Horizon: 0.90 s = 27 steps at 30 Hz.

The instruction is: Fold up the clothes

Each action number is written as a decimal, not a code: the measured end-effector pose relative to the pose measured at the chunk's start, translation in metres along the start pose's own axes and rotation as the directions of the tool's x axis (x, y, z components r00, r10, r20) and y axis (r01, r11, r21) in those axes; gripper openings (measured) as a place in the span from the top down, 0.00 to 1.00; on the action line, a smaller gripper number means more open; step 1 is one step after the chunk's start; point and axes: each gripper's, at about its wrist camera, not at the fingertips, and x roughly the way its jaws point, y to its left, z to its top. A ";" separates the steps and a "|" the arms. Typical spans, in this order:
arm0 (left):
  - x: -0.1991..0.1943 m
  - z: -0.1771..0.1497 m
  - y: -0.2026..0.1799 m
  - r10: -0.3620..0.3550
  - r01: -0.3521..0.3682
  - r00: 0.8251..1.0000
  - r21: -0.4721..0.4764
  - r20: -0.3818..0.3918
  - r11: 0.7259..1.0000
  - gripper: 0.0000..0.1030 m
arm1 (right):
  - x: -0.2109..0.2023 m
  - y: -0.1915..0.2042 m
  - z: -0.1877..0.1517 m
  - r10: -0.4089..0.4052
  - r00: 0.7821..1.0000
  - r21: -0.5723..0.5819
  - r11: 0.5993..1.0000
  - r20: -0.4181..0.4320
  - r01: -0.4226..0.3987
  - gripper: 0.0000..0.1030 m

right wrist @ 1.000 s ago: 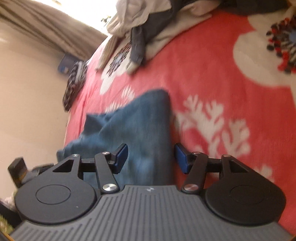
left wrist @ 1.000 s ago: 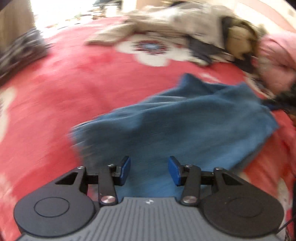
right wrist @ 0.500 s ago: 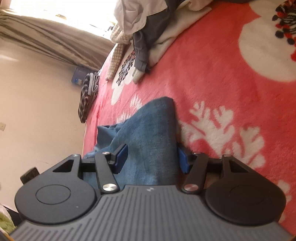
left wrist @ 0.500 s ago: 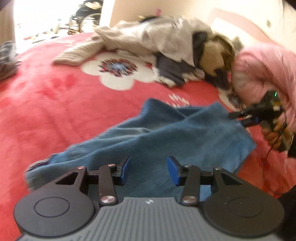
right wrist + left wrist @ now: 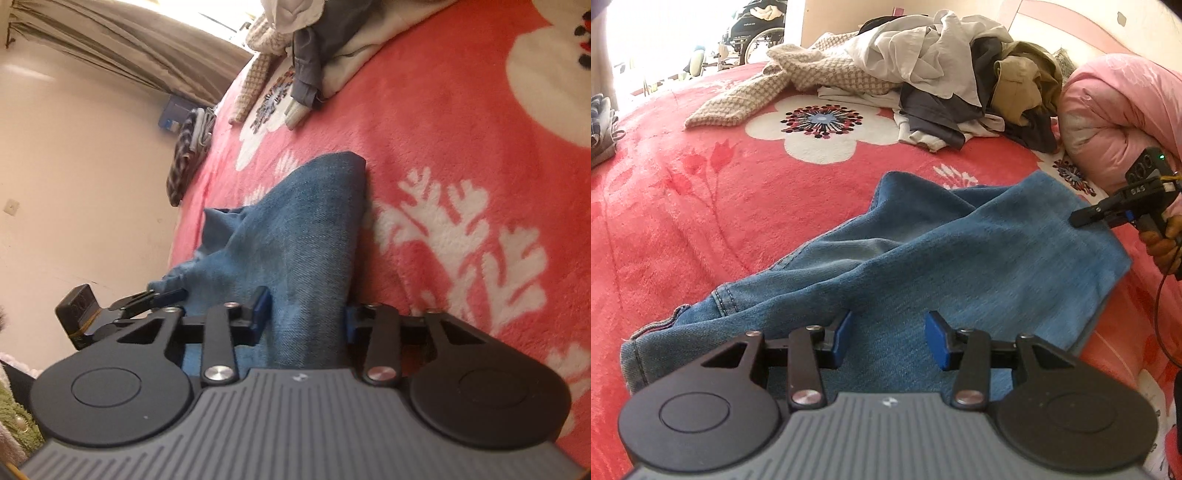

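a pair of blue jeans [image 5: 960, 254] lies across a red blanket [image 5: 701, 206] with white flowers, spread over a bed. the denim is roughly doubled over but rumpled, with one layer slanting across the other and a loose fold rising at its far edge. the waistband end sits near and to the left, the broad flat end reaches to the right. the left gripper [image 5: 888, 339] hovers over the near edge of the jeans, its blue-padded jaws spread apart with nothing between them. the right gripper [image 5: 306, 314] is at the right end of the jeans, its jaws also spread, with a strip of denim running up between them; whether the pads touch the cloth cannot be told. in the left view that same gripper appears at the far right, held by a person's hand, its tips at the cloth's right edge. at the far side of the bed lies a heap of unfolded clothes [image 5: 923, 74], and a pink quilt [image 5: 1115, 110] sits to its right. whether this is mid-fold or a finishing tidy is unclear. to handle it well, each gripper should pinch both layers of an edge together, lift only slightly, keep the cloth taut between the two hands, and lay the edges square so no crease is trapped.
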 end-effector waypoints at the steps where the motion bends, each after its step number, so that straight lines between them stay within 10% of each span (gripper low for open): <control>1: 0.000 0.000 -0.001 0.002 -0.002 1.000 0.003 0.000 1.000 0.56 | -0.003 0.001 -0.001 0.014 1.000 0.003 1.000 0.008 -0.014 0.79; 27: -0.003 -0.011 -0.016 0.063 -0.068 0.997 0.132 0.047 0.989 0.55 | 0.003 0.133 0.009 0.361 0.932 -0.186 0.915 -0.015 -0.357 0.85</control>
